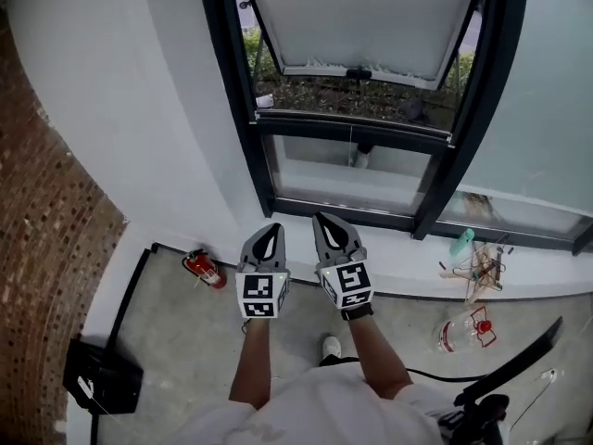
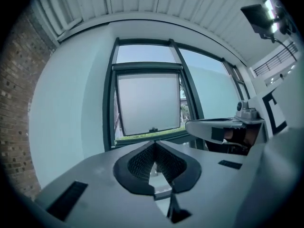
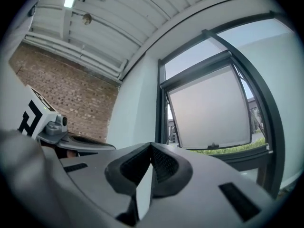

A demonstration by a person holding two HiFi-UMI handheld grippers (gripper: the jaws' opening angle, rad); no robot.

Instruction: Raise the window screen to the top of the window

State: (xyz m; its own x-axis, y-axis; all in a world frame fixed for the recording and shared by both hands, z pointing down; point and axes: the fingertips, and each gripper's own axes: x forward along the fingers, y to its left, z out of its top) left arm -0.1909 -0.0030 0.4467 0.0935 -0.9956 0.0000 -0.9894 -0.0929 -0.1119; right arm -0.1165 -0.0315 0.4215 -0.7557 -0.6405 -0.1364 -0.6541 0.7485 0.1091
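The window (image 1: 357,123) has a dark frame. Its pale frosted screen panel (image 1: 361,17) is tilted outward at the bottom and has a small dark handle (image 1: 358,73) on its lower edge. A thin cord (image 1: 350,145) hangs in the pane below it. My left gripper (image 1: 269,228) and right gripper (image 1: 326,219) are side by side, low in front of the sill and well short of the glass. Both are shut with nothing between the jaws. The left gripper view shows the panel (image 2: 149,103) ahead beyond the shut tips (image 2: 154,144). In the right gripper view, the panel (image 3: 209,113) is to the right of the tips (image 3: 151,146).
A red fire extinguisher (image 1: 204,269) lies on the floor left of the grippers. A black box (image 1: 102,374) sits by the curved brick wall (image 1: 46,230). At the right are a wire rack (image 1: 477,267), a clear bottle (image 1: 460,330) and a black pole (image 1: 510,369).
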